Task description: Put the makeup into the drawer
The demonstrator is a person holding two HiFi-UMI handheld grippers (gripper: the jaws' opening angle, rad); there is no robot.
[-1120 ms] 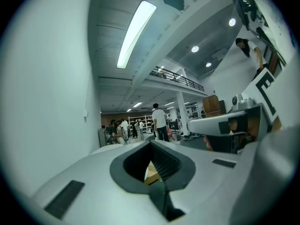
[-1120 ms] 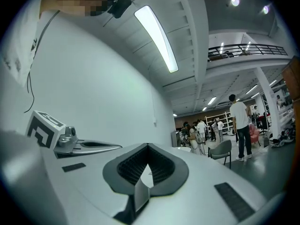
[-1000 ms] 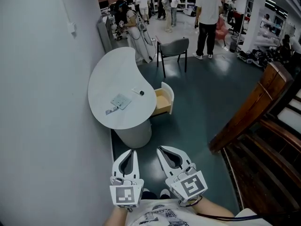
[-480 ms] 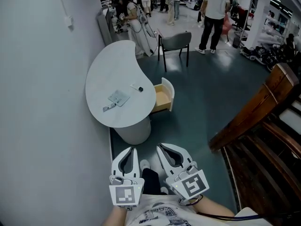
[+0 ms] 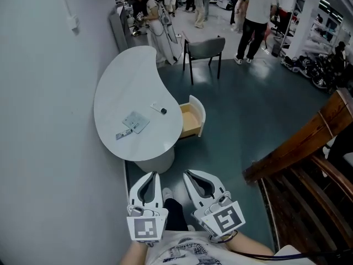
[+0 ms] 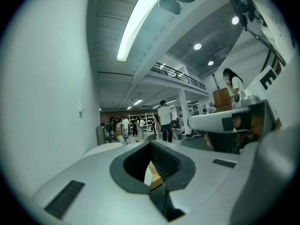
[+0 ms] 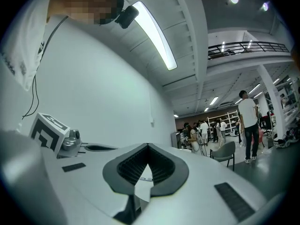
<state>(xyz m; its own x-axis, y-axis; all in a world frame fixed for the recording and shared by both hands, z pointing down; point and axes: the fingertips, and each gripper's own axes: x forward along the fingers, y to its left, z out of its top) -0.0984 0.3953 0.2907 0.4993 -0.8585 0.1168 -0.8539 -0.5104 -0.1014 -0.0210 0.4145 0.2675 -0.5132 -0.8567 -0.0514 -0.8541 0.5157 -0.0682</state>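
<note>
Both claws are clenching on nothing: the left claw [image 5: 155, 175] and the right claw [image 5: 188, 174] are pointing side by side, jaws pressed together, toward a smooth white bean-shaped table [image 5: 118, 87] well ahead of them. A drawer [image 5: 193, 120] with a rounded white front is standing open ahead of the right claw, showing its pale wooden inside. The makeup is lying on the tabletop ahead of the left claw, outside the drawer: a flat grey square case [image 5: 136, 121] turned corner-on to the claws, and beyond it a small dark-tipped stick [image 5: 160, 109], its long axis running toward the drawer.
</note>
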